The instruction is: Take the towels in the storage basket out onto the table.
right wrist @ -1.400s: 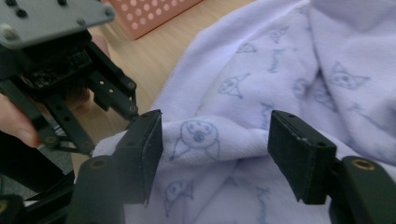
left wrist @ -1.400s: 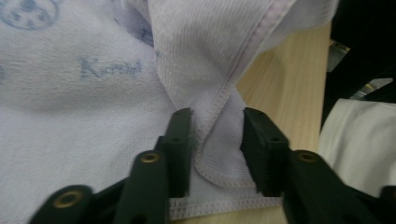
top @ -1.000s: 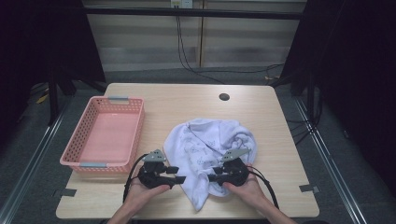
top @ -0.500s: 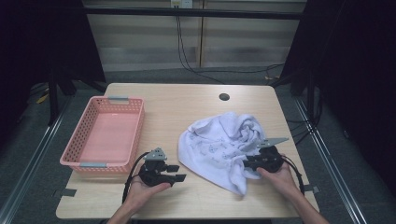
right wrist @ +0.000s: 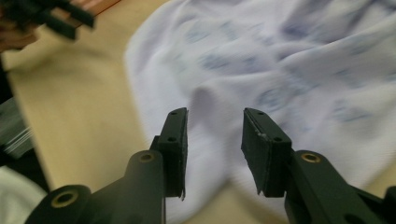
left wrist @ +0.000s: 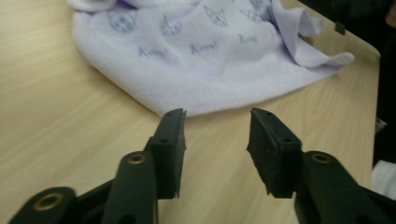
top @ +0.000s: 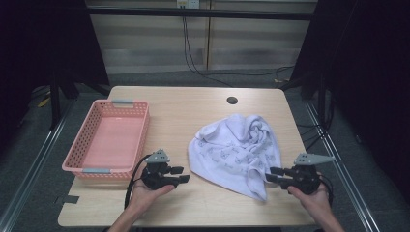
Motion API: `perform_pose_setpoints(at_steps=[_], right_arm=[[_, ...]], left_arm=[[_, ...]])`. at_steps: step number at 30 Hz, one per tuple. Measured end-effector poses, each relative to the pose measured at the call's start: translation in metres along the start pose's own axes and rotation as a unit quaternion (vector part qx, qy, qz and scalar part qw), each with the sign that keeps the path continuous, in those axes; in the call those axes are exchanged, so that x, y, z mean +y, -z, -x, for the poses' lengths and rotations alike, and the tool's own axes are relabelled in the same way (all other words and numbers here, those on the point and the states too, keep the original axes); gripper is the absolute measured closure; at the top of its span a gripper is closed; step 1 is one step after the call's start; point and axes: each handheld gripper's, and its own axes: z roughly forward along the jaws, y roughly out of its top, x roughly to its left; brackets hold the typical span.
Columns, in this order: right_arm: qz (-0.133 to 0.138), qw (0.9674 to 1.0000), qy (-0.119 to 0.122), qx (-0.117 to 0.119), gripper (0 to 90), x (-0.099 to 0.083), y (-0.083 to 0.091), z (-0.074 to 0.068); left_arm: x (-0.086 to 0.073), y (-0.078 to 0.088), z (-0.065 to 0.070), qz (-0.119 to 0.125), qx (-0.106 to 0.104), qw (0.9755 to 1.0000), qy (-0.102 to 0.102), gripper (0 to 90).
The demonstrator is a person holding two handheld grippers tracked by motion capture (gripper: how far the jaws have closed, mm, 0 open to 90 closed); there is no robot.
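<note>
A pale lilac cloth printed with blue cat faces lies crumpled right of the table's middle. My left gripper rests near the front edge, a little left of the cloth. It is open, its jaws have just been closing, and nothing is between them. In the left gripper view the gripper points at the cloth's hem just beyond the tips. My right gripper stands open at the cloth's near right corner, and its jaws have just been opening. In the right gripper view the gripper has the cloth lying past its pads, unpinched.
An empty pink basket stands at the table's left side, just behind my left hand. A round cable hole sits near the far edge. My right hand is close to the table's right edge. My left gripper shows far off in the right gripper view.
My right gripper has swept to the right, and the cloth has gone with it, away from my left gripper, and spread out wider. The left hand has stayed put.
</note>
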Motion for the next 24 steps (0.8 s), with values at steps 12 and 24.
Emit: perform_pose_setpoints(at_steps=[12, 24], right_arm=[[-0.097, 0.9939, 0.031, 0.043, 52.1, -0.023, -0.042, -0.022], [-0.014, 0.9995, -0.016, -0.022, 88.1, -0.011, -0.016, 0.011]], left_arm=[[0.016, -0.026, -0.040, 0.006, 0.035, 0.9990, 0.026, 57.3], [0.024, -0.057, -0.061, -0.017, 0.060, 0.9971, 0.044, 42.1]])
